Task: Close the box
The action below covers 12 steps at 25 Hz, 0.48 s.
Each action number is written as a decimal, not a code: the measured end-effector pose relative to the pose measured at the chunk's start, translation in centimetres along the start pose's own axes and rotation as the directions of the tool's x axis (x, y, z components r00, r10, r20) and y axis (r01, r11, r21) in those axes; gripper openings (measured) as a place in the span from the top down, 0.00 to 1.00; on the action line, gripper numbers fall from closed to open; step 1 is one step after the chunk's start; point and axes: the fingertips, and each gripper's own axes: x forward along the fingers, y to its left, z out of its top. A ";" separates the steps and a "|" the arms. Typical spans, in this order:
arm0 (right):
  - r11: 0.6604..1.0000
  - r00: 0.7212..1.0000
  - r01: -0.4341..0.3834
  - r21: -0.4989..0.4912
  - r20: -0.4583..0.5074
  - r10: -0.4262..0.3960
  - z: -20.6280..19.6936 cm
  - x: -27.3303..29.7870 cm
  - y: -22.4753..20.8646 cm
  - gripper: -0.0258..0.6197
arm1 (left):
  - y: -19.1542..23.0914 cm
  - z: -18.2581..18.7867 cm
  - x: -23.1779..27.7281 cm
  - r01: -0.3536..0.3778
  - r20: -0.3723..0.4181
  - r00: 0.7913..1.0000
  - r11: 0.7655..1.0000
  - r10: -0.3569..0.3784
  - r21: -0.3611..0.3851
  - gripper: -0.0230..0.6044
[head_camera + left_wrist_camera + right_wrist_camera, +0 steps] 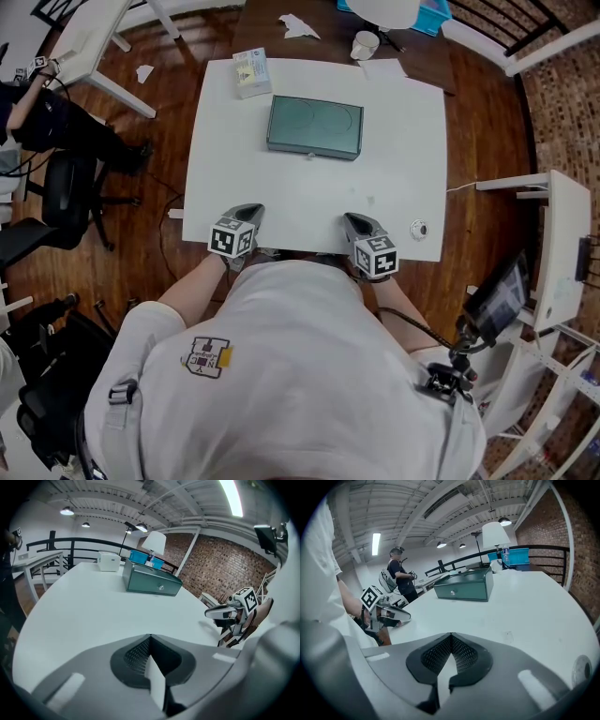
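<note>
The dark green metal box (314, 127) stands on the far half of the white table (403, 141) with its lid down flat. Its front face with a small latch shows in the left gripper view (151, 581) and the right gripper view (465, 586). My left gripper (250, 211) rests at the table's near edge, shut and holding nothing (150, 637). My right gripper (353, 220) sits beside it at the near edge, also shut and holding nothing (451, 635). Both are well short of the box. Each gripper shows in the other's view: the right gripper (229, 612) and the left gripper (386, 613).
A small white carton (251, 72) lies at the table's far left corner and a white cup (365, 44) stands beyond the far edge. A small round object (418, 228) lies near the right gripper. A lamp (153, 541) stands behind the box. A person (401, 573) stands off to the left.
</note>
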 end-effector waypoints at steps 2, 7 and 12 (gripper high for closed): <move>1.000 1.000 0.002 0.000 0.002 -0.002 0.1 0.0 0.0 0.96 | 0.1 0.1 0.0 -0.002 0.001 1.000 1.000 0.002 -0.001 0.97; 1.000 1.000 0.004 -0.004 0.004 -0.004 0.1 -0.1 -0.1 0.96 | 0.1 0.1 0.0 -0.006 0.002 1.000 1.000 0.006 -0.001 0.97; 1.000 1.000 0.004 -0.004 0.007 -0.004 0.0 -0.2 0.1 0.96 | 0.0 0.0 -0.1 -0.008 0.008 1.000 1.000 0.008 0.000 0.97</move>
